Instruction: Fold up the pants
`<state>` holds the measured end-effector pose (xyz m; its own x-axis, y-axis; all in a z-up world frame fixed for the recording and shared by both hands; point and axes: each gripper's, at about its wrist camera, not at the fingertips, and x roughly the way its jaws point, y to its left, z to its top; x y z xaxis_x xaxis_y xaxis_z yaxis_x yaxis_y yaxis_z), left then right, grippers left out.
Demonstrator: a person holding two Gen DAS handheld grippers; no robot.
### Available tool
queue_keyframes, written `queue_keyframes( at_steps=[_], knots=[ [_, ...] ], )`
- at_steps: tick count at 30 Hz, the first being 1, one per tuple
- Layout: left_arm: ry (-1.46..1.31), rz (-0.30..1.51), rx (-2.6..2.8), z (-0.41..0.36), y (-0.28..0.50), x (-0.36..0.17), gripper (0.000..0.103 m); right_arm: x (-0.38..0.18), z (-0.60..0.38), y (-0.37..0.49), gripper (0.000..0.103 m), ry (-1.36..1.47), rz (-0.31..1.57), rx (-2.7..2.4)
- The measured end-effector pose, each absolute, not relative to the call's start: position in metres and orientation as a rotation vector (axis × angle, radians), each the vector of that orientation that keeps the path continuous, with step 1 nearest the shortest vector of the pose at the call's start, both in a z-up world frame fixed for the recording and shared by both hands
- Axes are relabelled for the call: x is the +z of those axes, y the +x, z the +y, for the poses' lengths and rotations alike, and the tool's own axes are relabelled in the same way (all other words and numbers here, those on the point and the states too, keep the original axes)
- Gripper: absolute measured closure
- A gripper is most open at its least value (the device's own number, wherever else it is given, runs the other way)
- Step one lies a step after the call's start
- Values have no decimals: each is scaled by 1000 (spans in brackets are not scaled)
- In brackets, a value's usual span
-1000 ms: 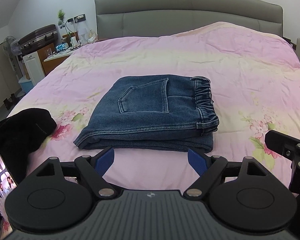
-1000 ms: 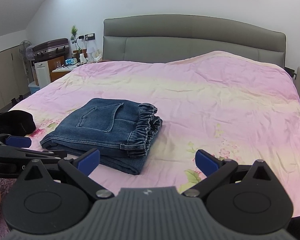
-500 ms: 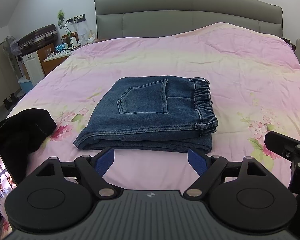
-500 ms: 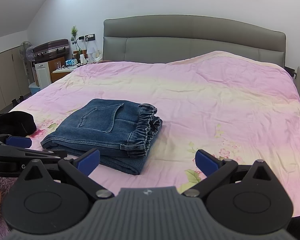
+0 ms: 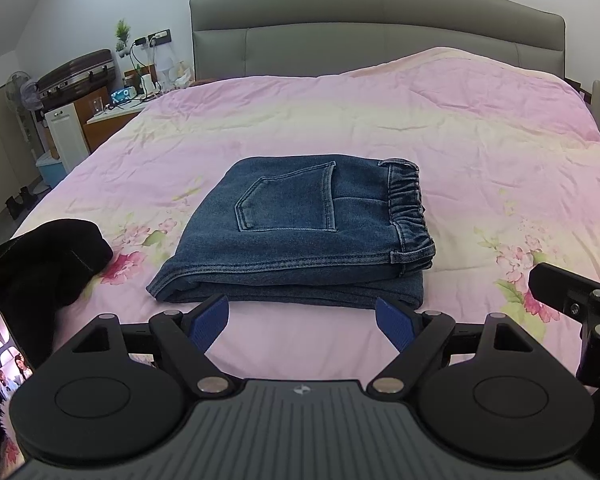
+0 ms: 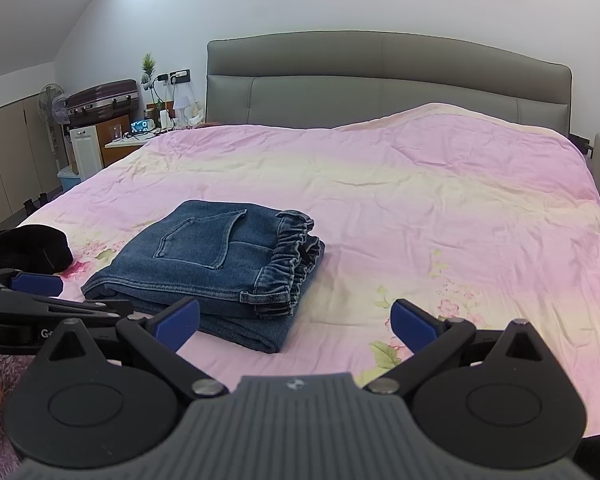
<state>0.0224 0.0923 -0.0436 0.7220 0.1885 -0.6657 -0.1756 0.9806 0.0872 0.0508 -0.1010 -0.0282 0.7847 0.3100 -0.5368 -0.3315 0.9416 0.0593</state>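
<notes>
Blue denim pants point(image 5: 296, 232) lie folded into a compact rectangle on the pink floral bedspread point(image 5: 440, 128), back pocket up, elastic waistband to the right. They also show in the right wrist view point(image 6: 216, 264), left of centre. My left gripper point(image 5: 302, 322) is open and empty, just short of the pants' near edge. My right gripper point(image 6: 294, 322) is open and empty, to the right of the left one, near the pants' right corner. The left gripper also shows in the right wrist view point(image 6: 40, 304), at the left edge.
A black garment point(image 5: 40, 268) lies at the bed's left corner, and a phone point(image 5: 4, 364) with a lit screen is below it. A grey headboard point(image 5: 376, 28) stands behind. A nightstand with clutter point(image 5: 116, 112) and a suitcase point(image 5: 76, 76) are at the far left.
Both grippers have drawn back slightly from the folded pants and stayed open. The pants have not moved.
</notes>
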Motion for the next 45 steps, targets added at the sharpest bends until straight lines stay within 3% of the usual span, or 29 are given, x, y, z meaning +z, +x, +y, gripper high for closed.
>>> queue_keyframes(
  at_steps=[45],
  knots=[
    [12,743,191,88,20,-38,6,-27,-100,51,5,-44,575,353]
  ],
)
